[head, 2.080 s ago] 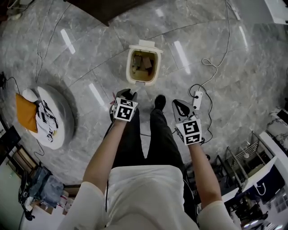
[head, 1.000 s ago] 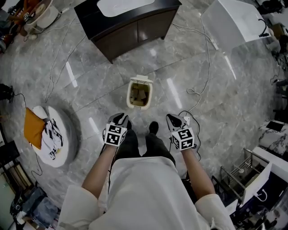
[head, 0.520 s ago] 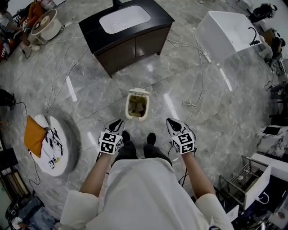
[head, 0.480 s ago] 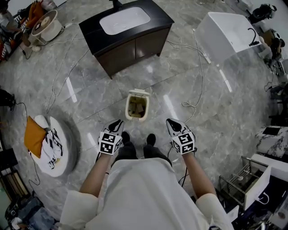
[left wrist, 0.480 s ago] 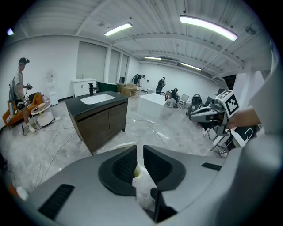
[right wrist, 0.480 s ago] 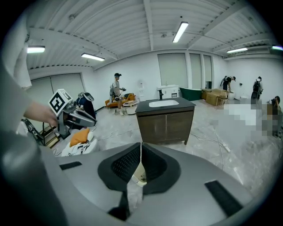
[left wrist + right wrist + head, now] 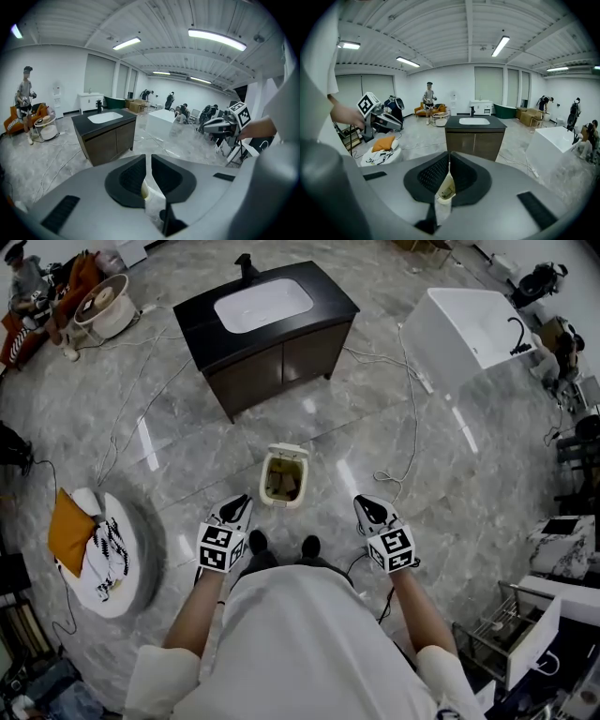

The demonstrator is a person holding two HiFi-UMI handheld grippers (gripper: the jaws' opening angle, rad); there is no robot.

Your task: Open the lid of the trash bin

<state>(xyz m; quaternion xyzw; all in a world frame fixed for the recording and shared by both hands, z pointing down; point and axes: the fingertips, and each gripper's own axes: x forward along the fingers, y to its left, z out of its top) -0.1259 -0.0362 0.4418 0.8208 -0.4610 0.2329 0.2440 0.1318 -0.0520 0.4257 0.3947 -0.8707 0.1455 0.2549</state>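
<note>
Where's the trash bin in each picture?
Head view: bin in the middle, on the floor ahead of the feet.
Left gripper view: bin, a cream sliver low between the jaws.
Right gripper view: bin low centre, between the jaws.
Shared landmark: dark sink cabinet beyond the bin.

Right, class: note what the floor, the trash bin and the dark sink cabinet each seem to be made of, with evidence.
Floor: probably polished marble or marble-look tile; grey veining, joint lines, mirror-like light reflections.
Trash bin: likely plastic; smooth cream moulded walls, rounded corners.
Sink cabinet: seemingly dark wood or veneer; brown doors, glossy black top.
</note>
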